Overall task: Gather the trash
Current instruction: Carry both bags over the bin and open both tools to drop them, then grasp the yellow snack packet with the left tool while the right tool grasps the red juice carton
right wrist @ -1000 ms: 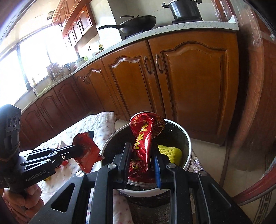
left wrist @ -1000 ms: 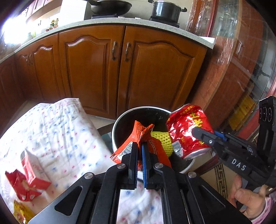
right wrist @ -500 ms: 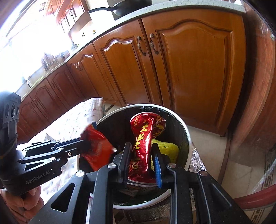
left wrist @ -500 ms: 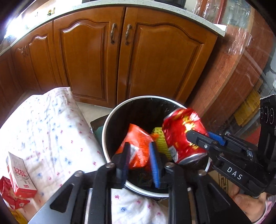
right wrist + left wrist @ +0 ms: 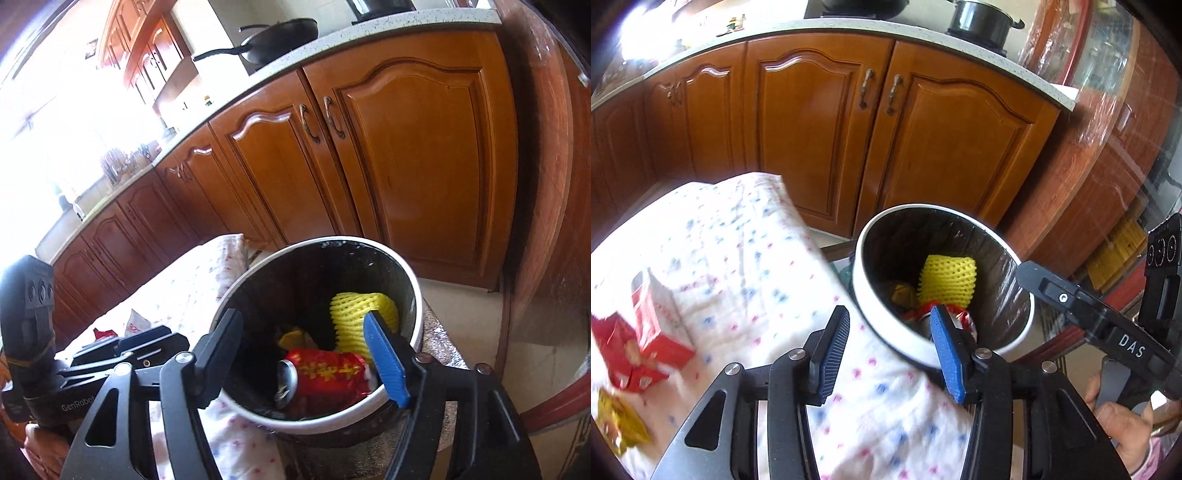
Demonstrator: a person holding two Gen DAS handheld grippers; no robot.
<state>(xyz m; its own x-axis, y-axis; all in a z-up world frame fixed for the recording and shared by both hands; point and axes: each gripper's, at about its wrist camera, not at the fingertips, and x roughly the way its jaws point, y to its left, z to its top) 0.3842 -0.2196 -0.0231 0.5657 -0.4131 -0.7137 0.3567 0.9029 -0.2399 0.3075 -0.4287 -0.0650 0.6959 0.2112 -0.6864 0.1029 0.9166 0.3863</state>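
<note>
Both claws have just let go — a second ago the left claw was pinching an orange snack wrapper and the right claw a crushed red can, and now each stands spread wide with nothing between its fingers. The red can lies on its side in the bottom of the round white-rimmed trash bin, its silver end facing left, next to a yellow foam fruit net and a scrap of yellow wrapper. The orange wrapper I cannot pick out for certain in the bin. So two pieces look collected, and the bin sits just beside the cloth-covered surface, touching its edge. More trash waits on that cloth, well apart from the bin on the left: a red and white carton, a crumpled red packet and a yellow wrapper — the left claw seems best placed to go back for those. As for writing, the right tool's body reads "DAS", the left tool's reads "GenRobo" before it is cut off, and the can carries yellow Chinese characters too distorted for me to read.
</note>
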